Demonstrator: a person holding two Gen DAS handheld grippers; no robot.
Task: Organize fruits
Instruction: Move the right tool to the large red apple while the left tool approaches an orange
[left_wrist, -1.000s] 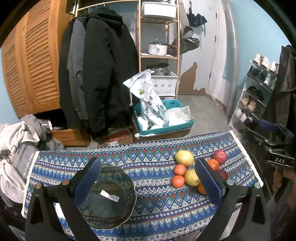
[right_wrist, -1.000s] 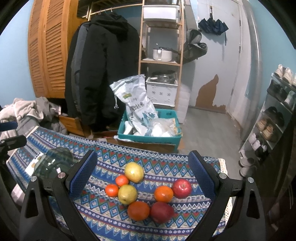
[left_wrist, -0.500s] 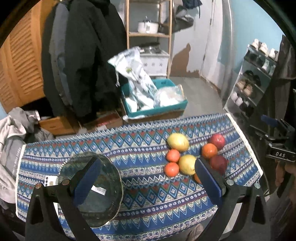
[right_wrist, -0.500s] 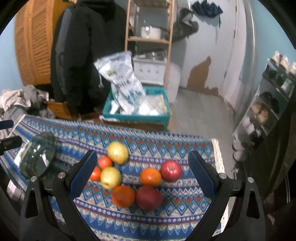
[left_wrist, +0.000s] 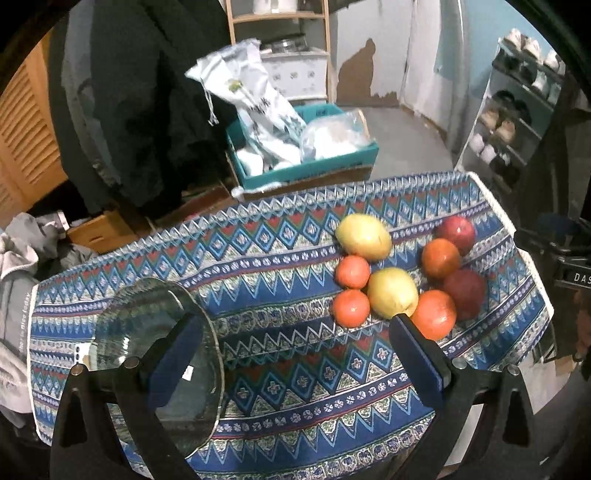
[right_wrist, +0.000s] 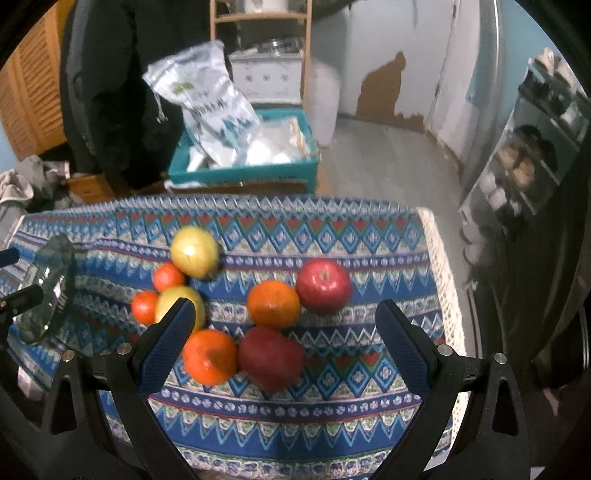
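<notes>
Several fruits lie in a cluster on the patterned cloth (left_wrist: 280, 280): two yellow pears (left_wrist: 364, 236) (left_wrist: 392, 293), small oranges (left_wrist: 352, 272), larger oranges (right_wrist: 272, 303) (right_wrist: 209, 356) and two red apples (right_wrist: 323, 285) (right_wrist: 270, 357). A glass bowl (left_wrist: 147, 332) stands on the cloth at the left, behind my left finger; it also shows in the right wrist view (right_wrist: 48, 291). My left gripper (left_wrist: 295, 362) is open and empty over the cloth between bowl and fruits. My right gripper (right_wrist: 282, 347) is open and empty, straddling the nearest orange and apple from above.
The cloth (right_wrist: 332, 229) covers a small table with a fringed right edge (right_wrist: 443, 273). Behind it on the floor are a teal box (left_wrist: 306, 170) with bags, hanging coats (left_wrist: 140, 96), a shelf unit and a shoe rack (left_wrist: 517, 110) at right.
Both grippers have moved forward and lower toward the table. The fruits now look larger and nearer, and the right gripper's fingers now flank the front orange and apple.
</notes>
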